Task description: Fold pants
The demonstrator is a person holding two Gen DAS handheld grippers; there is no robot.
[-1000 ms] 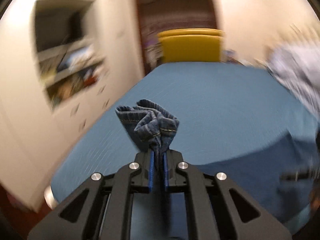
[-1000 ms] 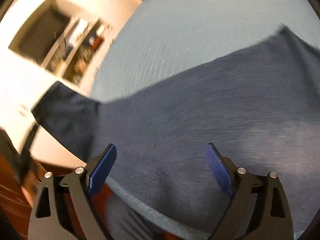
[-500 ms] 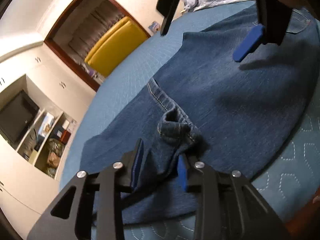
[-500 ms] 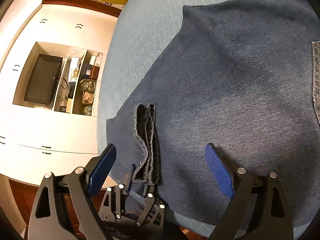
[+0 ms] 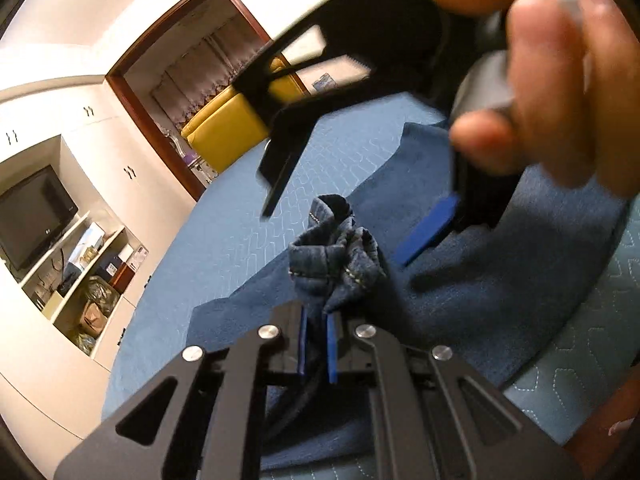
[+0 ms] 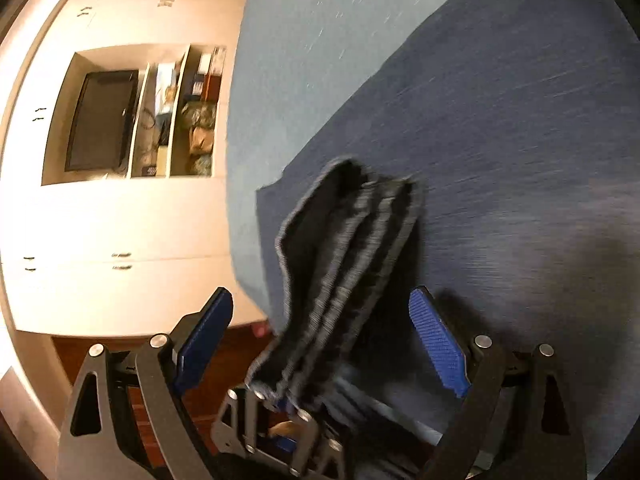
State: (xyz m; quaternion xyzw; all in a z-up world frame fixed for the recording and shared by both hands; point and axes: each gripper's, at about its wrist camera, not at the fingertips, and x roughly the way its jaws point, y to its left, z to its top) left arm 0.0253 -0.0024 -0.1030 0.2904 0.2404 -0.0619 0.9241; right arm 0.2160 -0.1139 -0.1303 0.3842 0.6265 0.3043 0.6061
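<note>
Half a second on, the left gripper (image 5: 316, 344) has clamped its jaws on a bunched hem of the jeans (image 6: 520, 152), lifting it off the blue bed (image 5: 240, 240). Beside it, the right gripper (image 6: 320, 344) hovers, jaws wide apart and empty. Folding looks barely begun: most denim lies spread flat.

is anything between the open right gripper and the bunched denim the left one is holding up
Nothing visible. In the right wrist view the right gripper is open, and the bunched jeans pinched by the left gripper rise in its open gap, apart from both pads.

Right hand (image 5: 560, 92) blurred and cut off at frame edge, pants (image 6: 500, 160) motion-smeared, shelf contents (image 5: 92, 280) indistinct
</note>
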